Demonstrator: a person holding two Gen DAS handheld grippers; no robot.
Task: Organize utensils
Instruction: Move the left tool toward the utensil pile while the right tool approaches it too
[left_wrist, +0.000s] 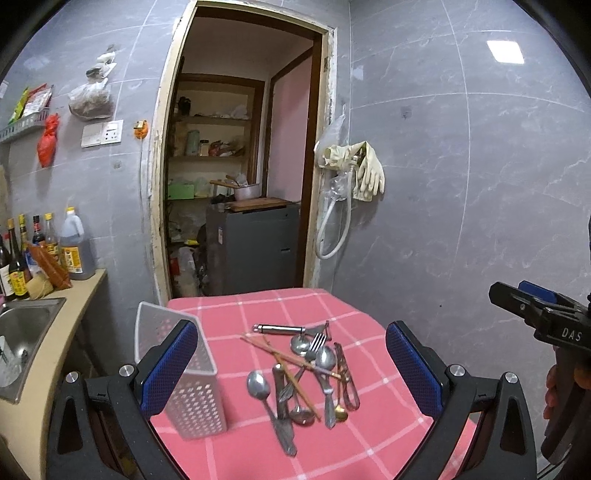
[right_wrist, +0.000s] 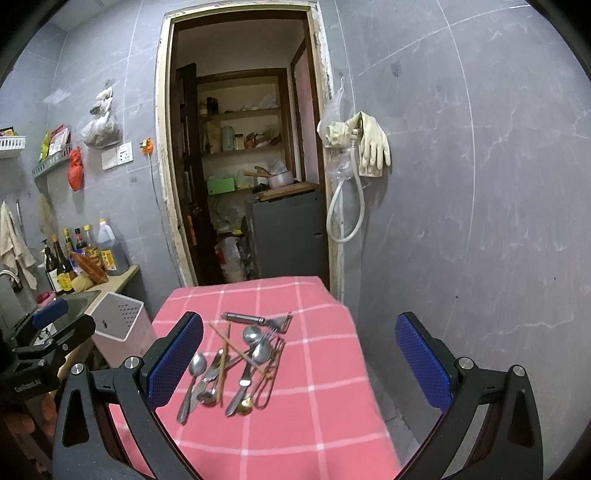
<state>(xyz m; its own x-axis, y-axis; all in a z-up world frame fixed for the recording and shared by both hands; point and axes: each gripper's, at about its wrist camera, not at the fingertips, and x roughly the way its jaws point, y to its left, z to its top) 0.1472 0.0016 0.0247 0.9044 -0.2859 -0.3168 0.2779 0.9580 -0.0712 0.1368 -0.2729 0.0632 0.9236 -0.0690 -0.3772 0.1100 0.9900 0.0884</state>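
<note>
A grey-tiled kitchen wall with an open doorway (left_wrist: 236, 155) stands behind a table under a pink checked cloth (left_wrist: 369, 332), whose near edge is cut off by both views. At its left edge a perforated utensil holder (left_wrist: 184, 373) stands upright, partly hidden by the left gripper (left_wrist: 291, 369), whose jaws are wide apart. The utensil pile (right_wrist: 236, 362) lies mid-cloth, long axes mostly toward the doorway, overlapping and hard to separate, with bare cloth to its right between the spread fingers of the right gripper (right_wrist: 299, 362).
</note>
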